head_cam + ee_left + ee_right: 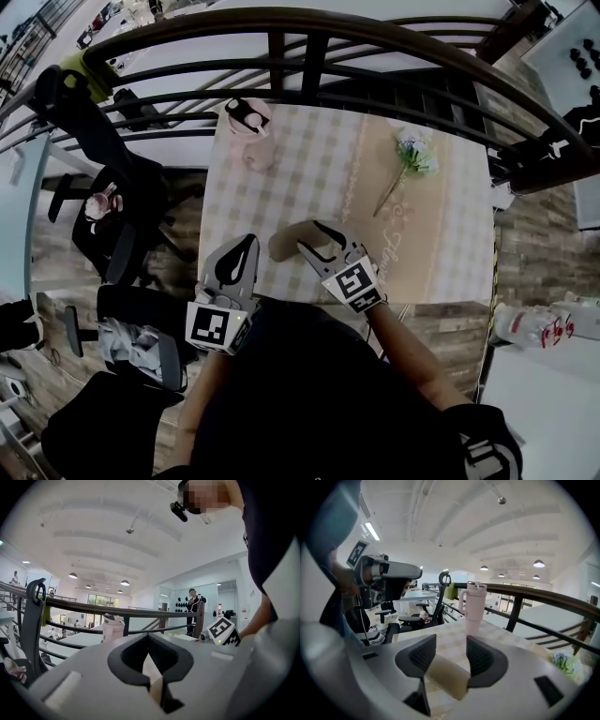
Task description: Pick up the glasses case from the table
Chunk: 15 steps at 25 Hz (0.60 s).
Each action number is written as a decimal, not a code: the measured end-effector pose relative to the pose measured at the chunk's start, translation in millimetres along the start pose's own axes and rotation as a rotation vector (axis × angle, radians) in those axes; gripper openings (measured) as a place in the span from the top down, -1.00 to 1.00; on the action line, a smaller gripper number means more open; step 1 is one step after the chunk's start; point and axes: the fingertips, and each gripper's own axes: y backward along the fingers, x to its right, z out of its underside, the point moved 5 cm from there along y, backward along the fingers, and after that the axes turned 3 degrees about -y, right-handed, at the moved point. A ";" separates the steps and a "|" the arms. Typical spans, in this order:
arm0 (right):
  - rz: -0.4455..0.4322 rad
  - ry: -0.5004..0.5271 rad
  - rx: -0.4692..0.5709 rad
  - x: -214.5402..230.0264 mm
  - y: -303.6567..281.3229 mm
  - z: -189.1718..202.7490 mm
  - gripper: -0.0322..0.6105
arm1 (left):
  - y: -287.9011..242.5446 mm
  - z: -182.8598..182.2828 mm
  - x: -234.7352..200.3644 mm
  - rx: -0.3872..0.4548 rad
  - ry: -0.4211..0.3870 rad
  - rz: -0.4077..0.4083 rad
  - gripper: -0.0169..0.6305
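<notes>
- The tan, oblong glasses case (445, 674) likely handles as a light, stiff shell. Its smooth, rounded skin may slide under the pads, so a firm squeeze seems safe.
- The best hold is probably across the narrow width near the middle, where the long sides run flattest.
- It looks matte beige, with rounded ends and no visible marking. The seam and hinge are not clear.
- The grey right gripper (451, 641) has its jaws apart. The case (286, 242) lies slantwise between and just below them on the checked tablecloth (309, 159), with neither pad clearly pressing on it.
- The grey left gripper (150, 637) has its jaws together and empty. The case lies to its right.
</notes>
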 end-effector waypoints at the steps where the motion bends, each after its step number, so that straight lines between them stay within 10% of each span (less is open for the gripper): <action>1: -0.006 0.000 -0.014 -0.2 -2.0 1.9 0.36 | -2.0 1.1 -1.8 0.005 -0.009 0.011 0.92; 15: -0.070 0.091 -0.200 6.1 -29.9 32.4 0.28 | -25.8 39.0 -13.5 -0.094 0.003 0.093 0.92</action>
